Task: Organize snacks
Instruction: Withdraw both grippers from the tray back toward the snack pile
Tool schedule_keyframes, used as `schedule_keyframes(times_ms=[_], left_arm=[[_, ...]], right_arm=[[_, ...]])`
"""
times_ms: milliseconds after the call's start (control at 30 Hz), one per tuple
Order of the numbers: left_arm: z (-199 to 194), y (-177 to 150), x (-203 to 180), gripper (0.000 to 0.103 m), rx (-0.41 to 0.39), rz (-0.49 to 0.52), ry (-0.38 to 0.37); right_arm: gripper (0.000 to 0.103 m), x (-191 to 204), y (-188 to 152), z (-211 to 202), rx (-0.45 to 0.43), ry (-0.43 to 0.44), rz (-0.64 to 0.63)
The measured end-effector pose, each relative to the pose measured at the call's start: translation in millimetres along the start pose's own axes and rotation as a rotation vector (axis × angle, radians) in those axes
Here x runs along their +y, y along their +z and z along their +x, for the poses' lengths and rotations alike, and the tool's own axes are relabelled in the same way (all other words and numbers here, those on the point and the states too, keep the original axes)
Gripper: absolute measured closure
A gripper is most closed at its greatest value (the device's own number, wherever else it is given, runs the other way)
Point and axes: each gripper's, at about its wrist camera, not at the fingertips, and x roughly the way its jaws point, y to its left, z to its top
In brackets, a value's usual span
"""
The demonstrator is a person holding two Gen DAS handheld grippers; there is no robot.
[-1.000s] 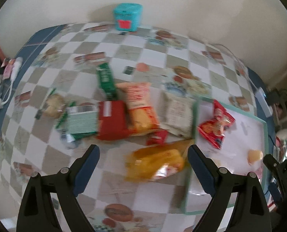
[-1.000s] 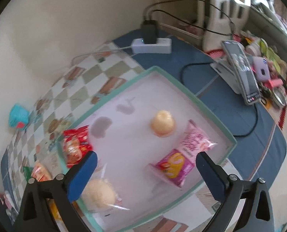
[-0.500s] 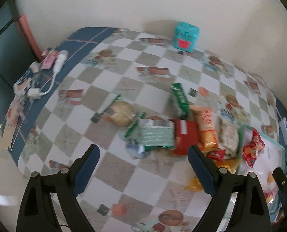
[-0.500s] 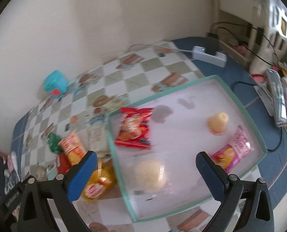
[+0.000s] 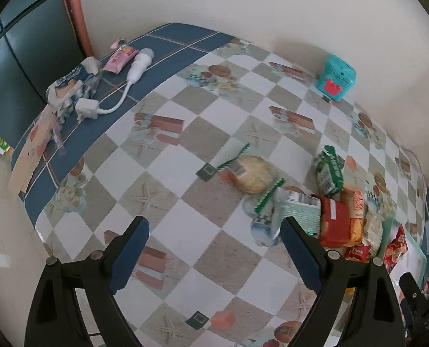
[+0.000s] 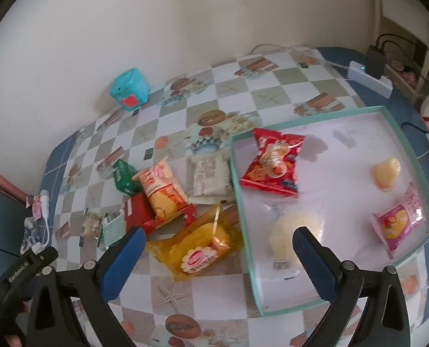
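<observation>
A teal-rimmed white tray (image 6: pixel 240 190) holds a red snack bag (image 6: pixel 272 163), a clear-wrapped bun (image 6: pixel 293 228), a pink packet (image 6: pixel 399 222) and a yellow jelly cup (image 6: pixel 386 172). Left of it lies a pile: a yellow bag (image 6: pixel 200 245), an orange packet (image 6: pixel 162 190), a white packet (image 6: pixel 210 179), a green packet (image 6: pixel 123 176) and a red packet (image 6: pixel 137 212). My right gripper (image 6: pixel 217 260) is open and empty above the yellow bag and tray edge. My left gripper (image 5: pixel 214 253) is open and empty over bare tablecloth, left of a bun packet (image 5: pixel 250 173) and the pile (image 5: pixel 337 222).
A teal box (image 5: pixel 335 76) stands by the wall. A white cabled device (image 5: pixel 139 63) and small packets (image 5: pixel 70 84) lie on the table's blue left border. A power strip (image 6: pixel 370 78) with cables sits at the far right.
The left view has swung left, so the pile now sits at the right. The right view has swung left, bringing the pile and yellow bag between its fingers. Both grippers stay open.
</observation>
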Motion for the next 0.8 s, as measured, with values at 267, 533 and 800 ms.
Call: schedule_keyframes(times_ms=[267, 533, 800], left_arm=[[6, 2, 7, 0.01, 0.021, -0.014, -0.027], [23, -6, -22, 0.01, 0.084, 0.082, -0.045], [54, -21, -63, 0.01, 0.198, 0.198, -0.057]], right_arm=[[0.0, 18, -7, 18, 0.047, 0.005, -0.053], [0.0, 17, -14, 41, 0.109, -0.038, -0.06], [0.0, 10, -16, 60, 0.157, -0.042, -0.035]])
